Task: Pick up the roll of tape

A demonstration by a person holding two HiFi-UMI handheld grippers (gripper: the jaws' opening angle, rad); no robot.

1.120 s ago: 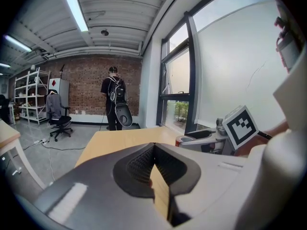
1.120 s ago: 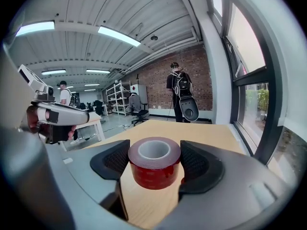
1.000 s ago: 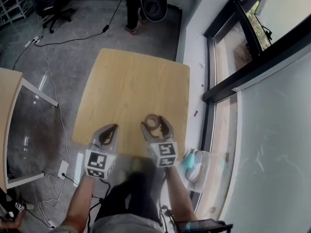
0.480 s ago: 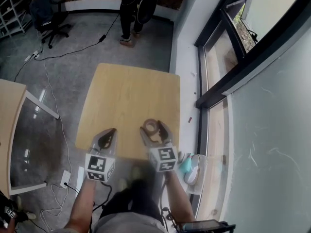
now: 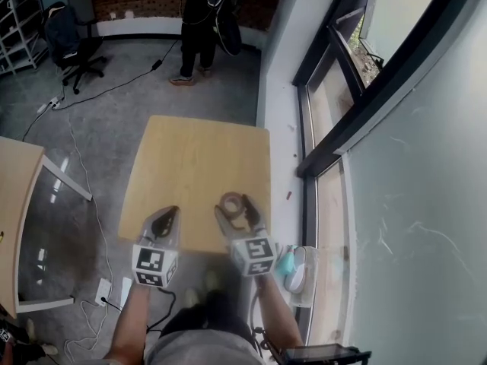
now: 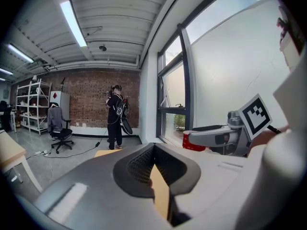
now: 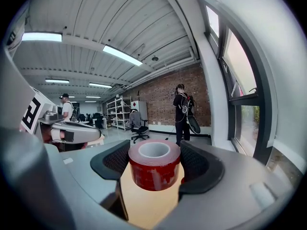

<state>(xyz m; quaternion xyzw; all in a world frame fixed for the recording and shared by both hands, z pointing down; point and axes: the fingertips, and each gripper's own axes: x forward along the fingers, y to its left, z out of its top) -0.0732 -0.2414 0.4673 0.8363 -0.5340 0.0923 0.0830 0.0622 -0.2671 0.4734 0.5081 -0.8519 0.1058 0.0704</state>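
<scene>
A grey concrete floor [image 5: 114, 105] runs to a red brick back wall [image 6: 91, 95]. Tall black-framed windows [image 5: 329, 90] line the right side. A square pale wooden table [image 5: 198, 166] stands beside them. A black swivel office chair [image 5: 72, 35] and white metal shelving [image 6: 31, 104] stand farther off, under long fluorescent ceiling lights [image 6: 72, 20].

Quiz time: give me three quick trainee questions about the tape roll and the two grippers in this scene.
1. Which one holds the roll of tape? A) left gripper B) right gripper C) neither
2. True or false: the left gripper's jaws stand wide apart around a second roll.
3. Fill in: the roll's side is coloured ___.
Key: 1 B, held above the table. 2 false, the jaws are together and empty. 3 red.
</scene>
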